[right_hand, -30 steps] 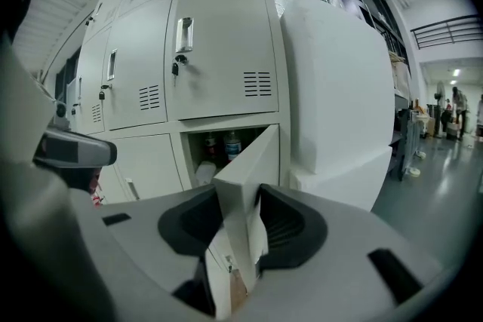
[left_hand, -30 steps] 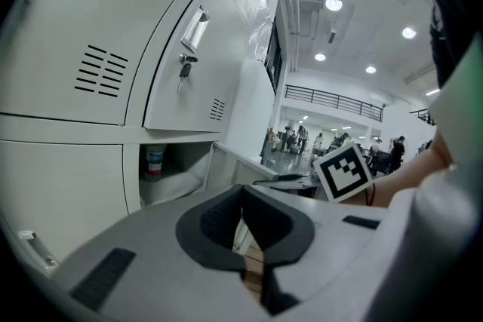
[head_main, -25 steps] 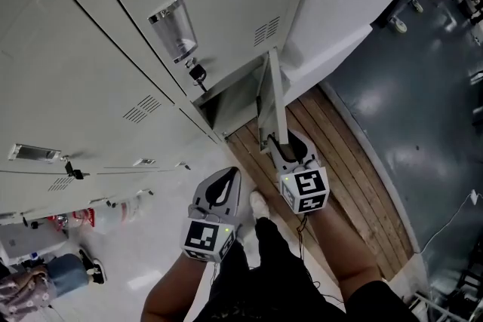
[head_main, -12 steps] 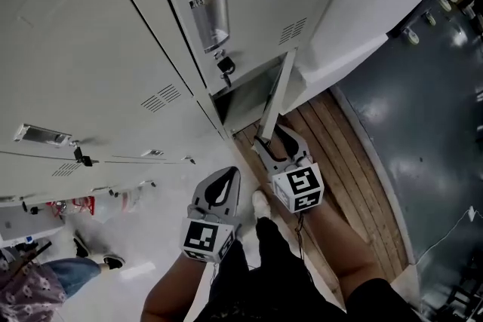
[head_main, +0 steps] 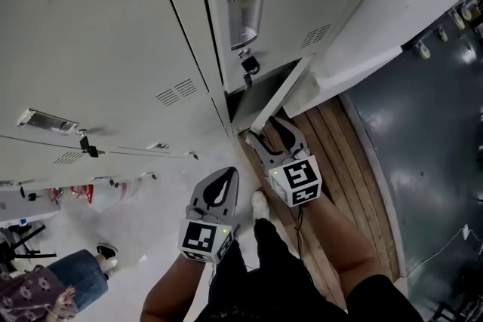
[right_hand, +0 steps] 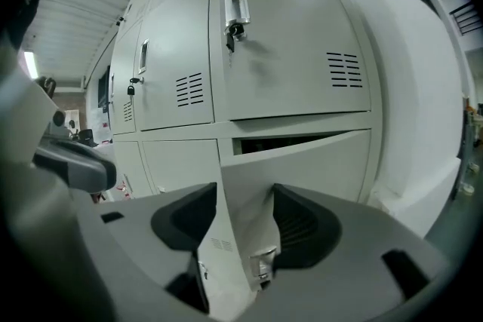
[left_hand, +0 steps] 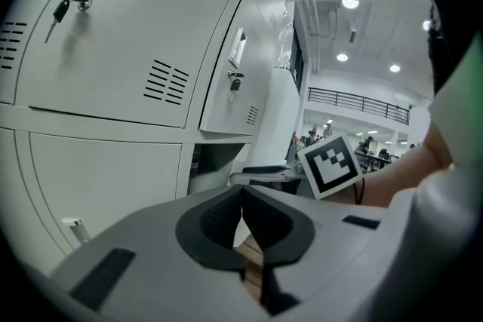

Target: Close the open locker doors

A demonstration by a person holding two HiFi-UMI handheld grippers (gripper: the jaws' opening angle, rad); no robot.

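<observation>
Locker door [right_hand: 317,162] stands within the right gripper [head_main: 262,130].

Bright, even light; fisheye distortion @ edges

Grey plastic on both, left gripper [head_main: 228,172] and right gripper [head_main: 264,130]: dark ribbed pads [right_hand: 302,226] inside the jaws, and behind them a white cube [head_main: 294,181] of black square markers with a green light [head_main: 224,229]. A black cable [head_main: 299,221] trails behind the right one, whose jaws have just been opening with the locker door [right_hand: 241,237] between them. Black clothing [head_main: 279,275], white shoe [head_main: 259,201].

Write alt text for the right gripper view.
The right gripper, its jaws open and just now opening wider, straddles the free edge of a partly open bottom locker door. Closed grey lockers with keys in their locks rise above it.
</observation>
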